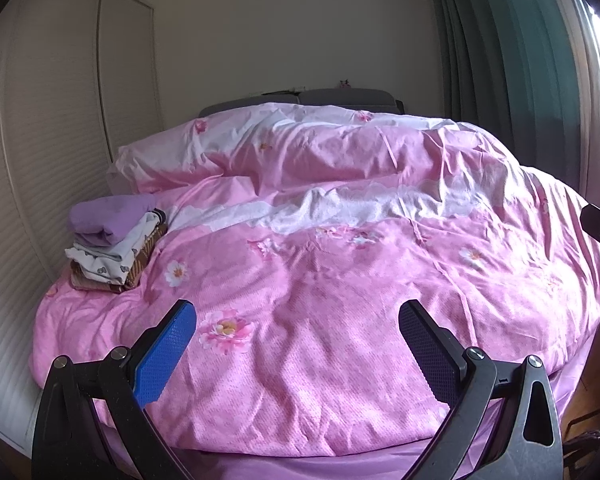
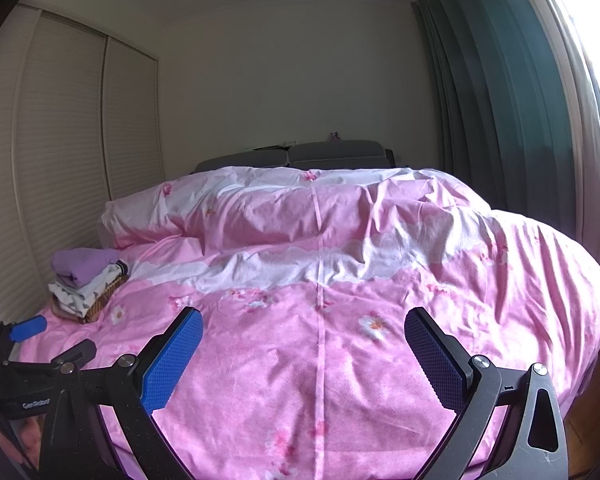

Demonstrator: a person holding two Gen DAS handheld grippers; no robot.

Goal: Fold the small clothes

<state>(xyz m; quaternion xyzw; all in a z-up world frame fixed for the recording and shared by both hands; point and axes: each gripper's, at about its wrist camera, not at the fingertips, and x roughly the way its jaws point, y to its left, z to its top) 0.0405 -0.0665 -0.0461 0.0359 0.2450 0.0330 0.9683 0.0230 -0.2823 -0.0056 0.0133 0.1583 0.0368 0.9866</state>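
I hold both grippers, left gripper (image 1: 298, 346) and right gripper (image 2: 303, 354), spread wide and empty above the pink duvet (image 1: 340, 280); "GenRobot" reads on the left one's body, folded clothes stack (image 1: 114, 248) at the duvet's left edge.

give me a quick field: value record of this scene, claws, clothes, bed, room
left claw: open, holds nothing, above the near end of the bed
right claw: open, holds nothing, beside the left one
folded stack: at the bed's left edge; purple garment on top, white printed piece under it, brown piece at the bottom
unfolded clothes: none in view
duvet: pink, floral, wrinkled, covers the bed
headboard: grey, at the far wall
left side: louvred closet doors
right side: dark green curtain by a bright window
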